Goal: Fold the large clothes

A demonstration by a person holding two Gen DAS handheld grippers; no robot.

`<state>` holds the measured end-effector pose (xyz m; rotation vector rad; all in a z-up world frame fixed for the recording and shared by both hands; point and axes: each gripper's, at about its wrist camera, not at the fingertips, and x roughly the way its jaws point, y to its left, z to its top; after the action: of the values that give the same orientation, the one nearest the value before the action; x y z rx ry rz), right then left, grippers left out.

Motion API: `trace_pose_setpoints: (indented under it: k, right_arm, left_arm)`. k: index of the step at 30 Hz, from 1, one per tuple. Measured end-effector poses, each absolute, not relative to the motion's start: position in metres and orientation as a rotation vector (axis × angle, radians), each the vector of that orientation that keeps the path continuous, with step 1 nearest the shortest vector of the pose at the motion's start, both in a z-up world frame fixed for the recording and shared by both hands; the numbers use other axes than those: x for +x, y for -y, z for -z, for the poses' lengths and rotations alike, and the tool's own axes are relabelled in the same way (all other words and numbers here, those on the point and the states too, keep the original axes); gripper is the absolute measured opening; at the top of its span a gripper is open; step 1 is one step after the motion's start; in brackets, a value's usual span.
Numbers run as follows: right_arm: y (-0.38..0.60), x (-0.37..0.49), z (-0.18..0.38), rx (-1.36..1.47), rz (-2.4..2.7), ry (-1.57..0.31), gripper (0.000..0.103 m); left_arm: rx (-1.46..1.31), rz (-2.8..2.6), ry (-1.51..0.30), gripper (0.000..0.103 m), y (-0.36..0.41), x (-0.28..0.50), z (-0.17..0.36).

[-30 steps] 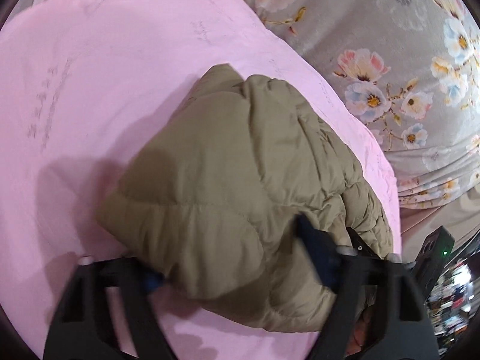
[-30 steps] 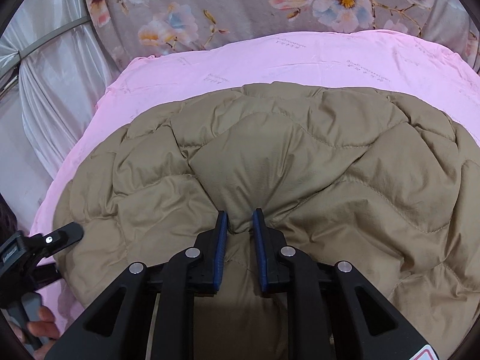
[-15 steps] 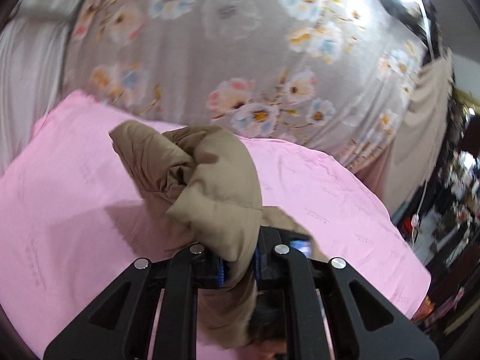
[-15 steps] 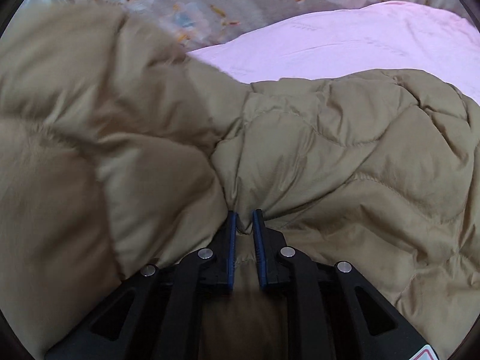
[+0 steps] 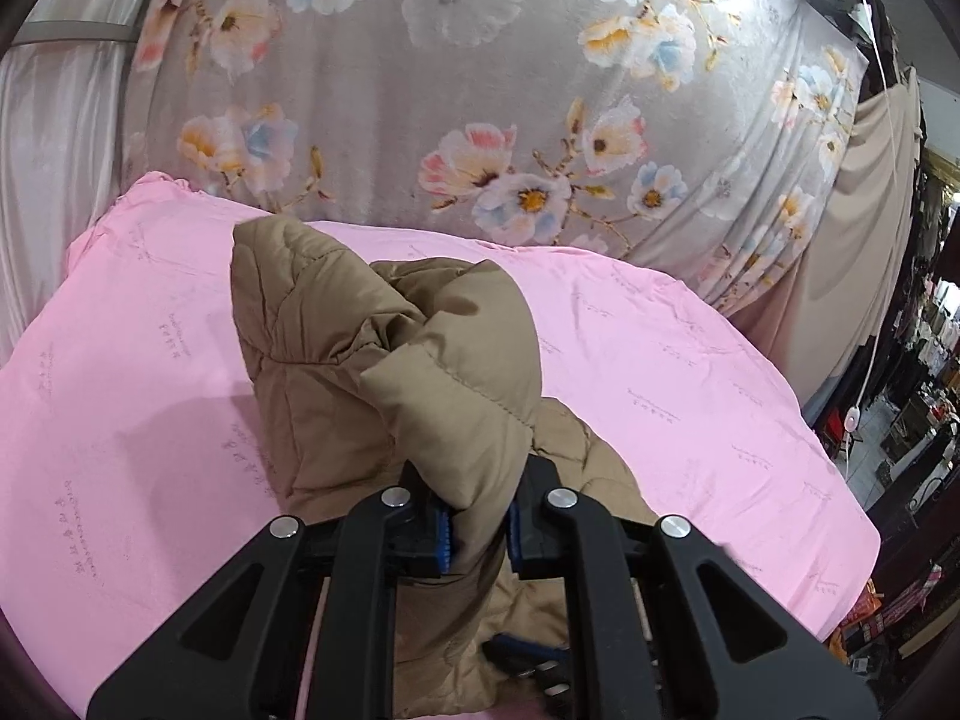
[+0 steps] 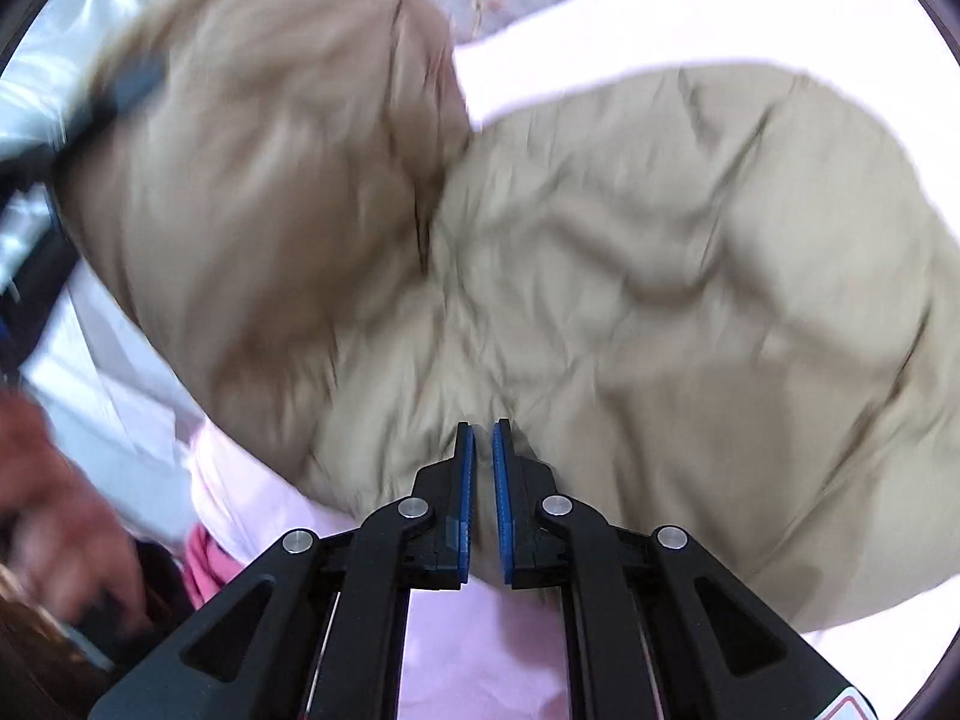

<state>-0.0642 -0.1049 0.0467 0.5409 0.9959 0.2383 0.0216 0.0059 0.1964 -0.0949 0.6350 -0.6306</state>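
The left hand-held gripper (image 5: pixel 478 531) is clenched on a bunched fold of the tan quilted puffer jacket (image 5: pixel 384 372), lifting it above the pink bedsheet (image 5: pixel 690 396). The right hand-held gripper (image 6: pixel 483 468) has its blue pads nearly together at the jacket's edge; whether cloth sits between them cannot be told, as that view is blurred. The rest of the jacket lies spread on the sheet. Behind hangs a grey floral curtain (image 5: pixel 468 78).

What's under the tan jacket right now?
The tan jacket lies on the pink sheet, which shows all around it. Whatever is beneath its bulk is covered; the left gripper lifts one fold.
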Motion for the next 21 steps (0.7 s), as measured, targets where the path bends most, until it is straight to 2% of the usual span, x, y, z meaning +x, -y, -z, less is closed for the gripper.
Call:
trace_pose_setpoints:
  k: [4,8,11,18,21]
  right_arm:
    - [0.109,-0.064,-0.042,0.571,-0.245,-0.979,0.006]
    - [0.156,-0.091,-0.064,0.645,-0.224,-0.892,0.006]
    - [0.199,-0.126,-0.082,0.605,-0.088,-0.838,0.010]
    - [0.256,-0.167,-0.106,0.587,0.093,-0.776,0.011]
    - [0.264,-0.152,-0.117,0.588,0.096,-0.738,0.018]
  left_arm:
    - [0.024,0.691,-0.636,0.011,0.039,-0.001,-0.194]
    - [0.109,0.774,-0.676,0.011,0.087,-0.017,-0.181]
    - [0.152,0.804,-0.729,0.011,0.119,-0.021,-0.160]
    - [0.222,0.818,-0.859,0.011,0.165,-0.028,-0.097]
    - [0.250,0.804,-0.855,0.011,0.171,-0.036,-0.089]
